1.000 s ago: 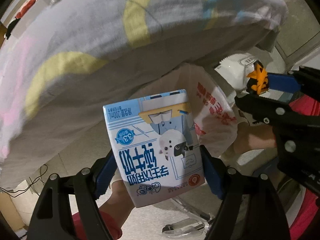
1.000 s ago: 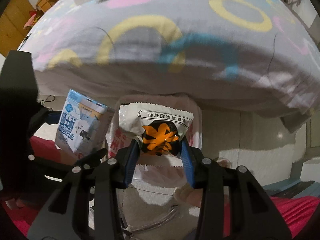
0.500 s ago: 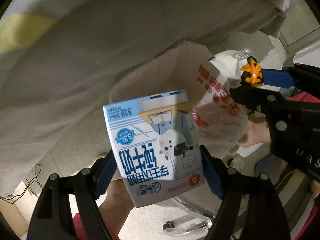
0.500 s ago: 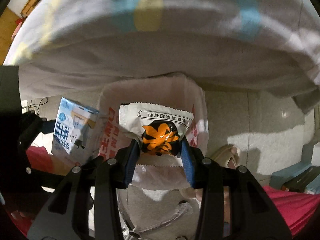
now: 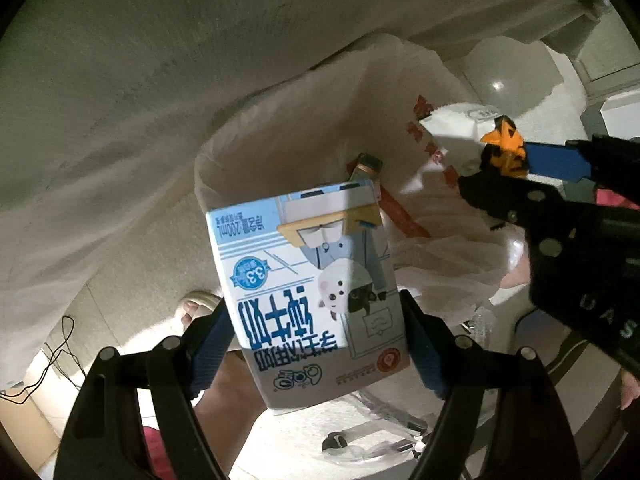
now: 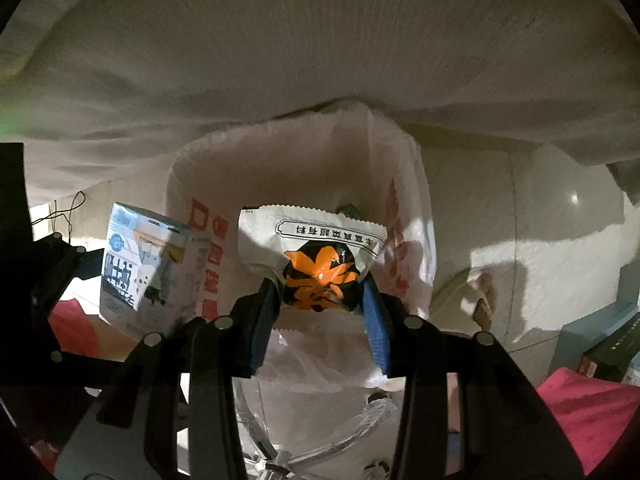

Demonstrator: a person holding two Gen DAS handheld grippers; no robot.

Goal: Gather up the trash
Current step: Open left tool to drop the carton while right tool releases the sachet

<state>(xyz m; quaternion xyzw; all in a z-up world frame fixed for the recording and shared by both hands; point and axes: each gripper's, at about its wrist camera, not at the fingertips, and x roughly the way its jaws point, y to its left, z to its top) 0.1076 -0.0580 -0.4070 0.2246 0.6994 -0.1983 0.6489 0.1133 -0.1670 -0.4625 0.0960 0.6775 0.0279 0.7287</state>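
Note:
My left gripper [image 5: 316,340] is shut on a blue and white milk carton [image 5: 308,292], held upside down just in front of the mouth of a white plastic trash bag [image 5: 320,120] with red print. My right gripper [image 6: 318,300] is shut on a white snack wrapper [image 6: 308,240] with an orange and black picture, held over the bag's opening [image 6: 280,168]. The carton also shows in the right wrist view [image 6: 140,264], to the left of the bag. The right gripper with the wrapper [image 5: 472,128] shows at the right of the left wrist view. Other trash lies inside the bag [image 5: 400,208].
The bed's hanging sheet [image 6: 320,60] fills the space above and behind the bag. Tiled floor [image 6: 540,220] lies to the right. The person's foot in a slipper [image 5: 196,304] stands left of the bag. Cables [image 5: 52,356] run at the lower left. Boxes [image 6: 608,344] sit at the far right.
Both grippers have moved down and forward from the bed's top edge towards the bag. The bag's opening is now larger and closer in both views. Both grips are unchanged.

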